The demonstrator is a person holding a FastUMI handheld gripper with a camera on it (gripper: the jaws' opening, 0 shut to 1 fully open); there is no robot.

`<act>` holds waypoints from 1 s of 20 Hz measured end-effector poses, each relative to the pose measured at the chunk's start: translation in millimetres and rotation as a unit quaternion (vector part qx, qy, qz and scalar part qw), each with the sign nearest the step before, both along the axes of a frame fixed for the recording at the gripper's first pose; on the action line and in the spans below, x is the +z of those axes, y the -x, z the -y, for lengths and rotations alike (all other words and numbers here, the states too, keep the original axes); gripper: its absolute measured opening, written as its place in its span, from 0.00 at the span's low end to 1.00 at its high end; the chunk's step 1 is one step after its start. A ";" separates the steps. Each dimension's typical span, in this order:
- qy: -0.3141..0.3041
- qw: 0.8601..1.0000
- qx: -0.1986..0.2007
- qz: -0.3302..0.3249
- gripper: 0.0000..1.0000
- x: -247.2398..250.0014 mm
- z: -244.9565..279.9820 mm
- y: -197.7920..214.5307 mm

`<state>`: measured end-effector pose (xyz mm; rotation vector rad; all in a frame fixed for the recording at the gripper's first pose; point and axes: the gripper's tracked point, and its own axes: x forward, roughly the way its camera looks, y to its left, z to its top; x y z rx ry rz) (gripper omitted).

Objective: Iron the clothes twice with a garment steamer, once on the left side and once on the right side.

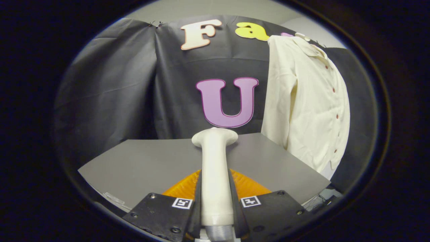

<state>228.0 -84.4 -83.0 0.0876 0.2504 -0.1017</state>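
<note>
Gripper [216,201] fingers clamped on both sides of garment steamer [215,168] handle. Steamer points forward, head over grey table [141,164]. Cream shirt [309,101] hangs against booth wall, right of steamer head and beyond it, hem reaching table's far right edge.

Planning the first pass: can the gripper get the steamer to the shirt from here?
Probably yes. The gripper is shut on the steamer, the shirt hangs off to one side beyond the table, and nothing stands between them.
</note>
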 end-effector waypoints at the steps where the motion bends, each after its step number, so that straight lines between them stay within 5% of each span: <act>1: 0.006 1.000 0.003 0.004 0.38 1.8 -0.6 3.0; 20: -0.009 0.991 0.033 0.126 0.37 101.3 33.3 138.7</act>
